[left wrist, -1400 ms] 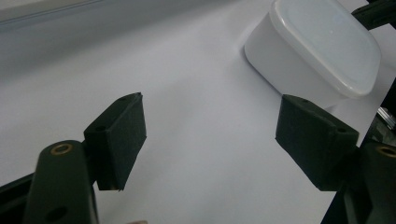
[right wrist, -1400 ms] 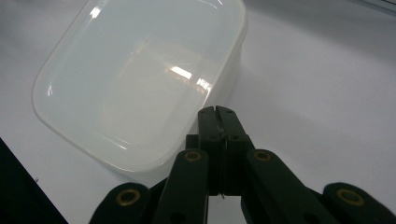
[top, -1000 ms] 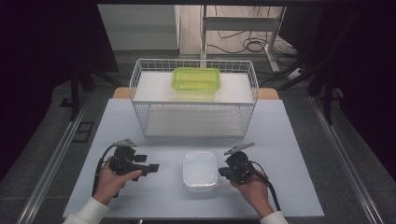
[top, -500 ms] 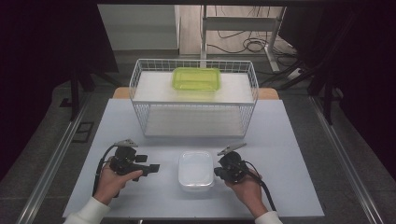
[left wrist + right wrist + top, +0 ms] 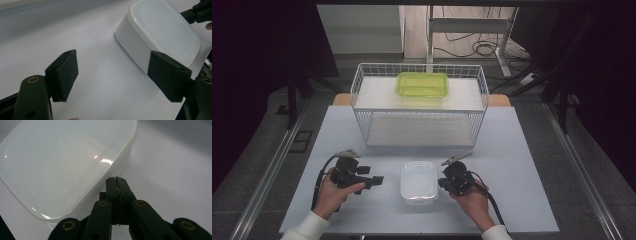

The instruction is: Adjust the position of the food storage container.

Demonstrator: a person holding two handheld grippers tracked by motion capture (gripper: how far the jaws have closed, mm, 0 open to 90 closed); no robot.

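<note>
- White tabletop [image 5: 522, 165]: lidded white plastic container [image 5: 418, 181] lies between both grippers.
- Right gripper [image 5: 116, 180], jaws pressed together empty, sits nearest, at its side.
- Left gripper [image 5: 112, 75] gapes wide.

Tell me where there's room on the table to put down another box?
Bare table lies right of the white container, past the right gripper, and left of the left gripper. A strip runs between the container and wire rack. It is crowded around the container, between both grippers.

A lab or test room: a pale blue-white work table [image 5: 522, 150] stands on grey floor between dark curtains [image 5: 262, 75], with loose black cables [image 5: 472, 47] behind a metal-legged bench [image 5: 472, 25].
</note>
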